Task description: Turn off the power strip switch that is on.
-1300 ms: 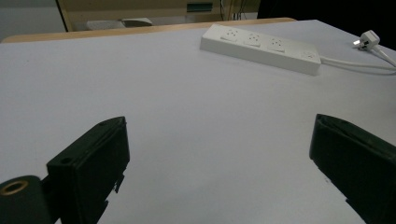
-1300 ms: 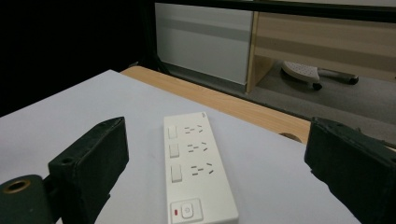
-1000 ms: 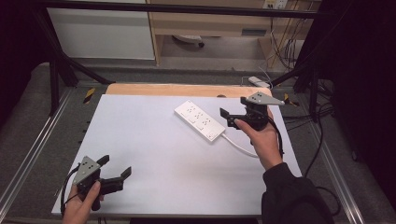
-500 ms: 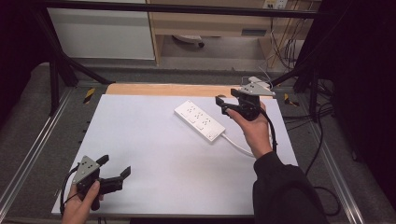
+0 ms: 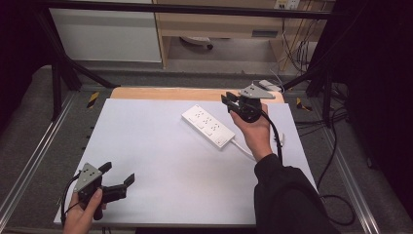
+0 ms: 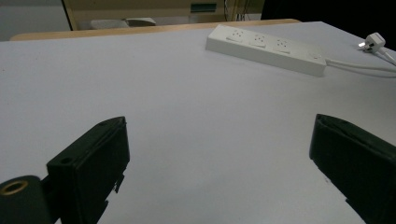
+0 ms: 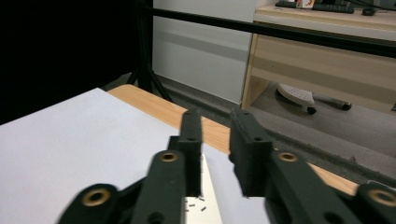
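White power strip [image 5: 208, 126] lies slantwise on the pale sheet [image 5: 160, 161], its far end near the wooden table edge [image 5: 160, 93]. I hold my right tongs [image 5: 228, 101] raised just beyond that far end, the jaws just closing to a narrow gap with nothing between them. My left tongs [image 5: 118, 177] rest well apart from the strip, near the sheet's front corner, jaws wide and empty.

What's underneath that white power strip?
The power strip lies flat on a white sheet that covers the table. A wooden edge shows at the far side. The strip hides the sheet directly beneath it, and its cord runs under the person's forearm.
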Available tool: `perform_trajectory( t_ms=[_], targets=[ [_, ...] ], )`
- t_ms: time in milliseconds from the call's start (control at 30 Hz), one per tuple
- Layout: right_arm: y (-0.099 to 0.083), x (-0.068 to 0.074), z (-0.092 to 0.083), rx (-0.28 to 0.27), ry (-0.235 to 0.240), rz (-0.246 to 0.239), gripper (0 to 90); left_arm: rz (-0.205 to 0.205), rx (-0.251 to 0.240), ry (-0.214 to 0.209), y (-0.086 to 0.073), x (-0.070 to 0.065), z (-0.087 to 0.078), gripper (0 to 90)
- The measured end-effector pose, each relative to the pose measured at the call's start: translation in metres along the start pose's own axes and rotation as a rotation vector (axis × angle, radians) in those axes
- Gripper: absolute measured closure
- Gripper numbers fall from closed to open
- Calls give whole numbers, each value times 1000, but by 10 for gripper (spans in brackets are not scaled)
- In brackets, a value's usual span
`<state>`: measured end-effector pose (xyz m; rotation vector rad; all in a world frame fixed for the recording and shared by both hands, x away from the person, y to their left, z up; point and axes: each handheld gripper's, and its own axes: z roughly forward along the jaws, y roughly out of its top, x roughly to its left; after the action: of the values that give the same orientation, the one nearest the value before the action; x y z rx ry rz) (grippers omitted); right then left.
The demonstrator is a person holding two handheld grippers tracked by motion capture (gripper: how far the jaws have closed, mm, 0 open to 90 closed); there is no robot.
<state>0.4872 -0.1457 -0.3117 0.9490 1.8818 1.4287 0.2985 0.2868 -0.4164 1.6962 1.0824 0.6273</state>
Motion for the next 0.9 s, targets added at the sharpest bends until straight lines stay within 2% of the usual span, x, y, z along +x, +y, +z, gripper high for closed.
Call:
perform_trajectory(
  t_ms=[100,233,600,900],
  targets=[
    [-2,-1,5,-9,-1,13,850,0,0,-2,0,0,0,48],
    [-3,-1,12,-10,-8,12,897,-5,-3,-2,0,1,0,48],
    [-8,-3,30,-3,-9,30,900,2,7,-11,-1,1,1,48],
    [-14,-4,58,33,-23,38,900,16,18,-16,-1,-1,3,48]
  ],
)
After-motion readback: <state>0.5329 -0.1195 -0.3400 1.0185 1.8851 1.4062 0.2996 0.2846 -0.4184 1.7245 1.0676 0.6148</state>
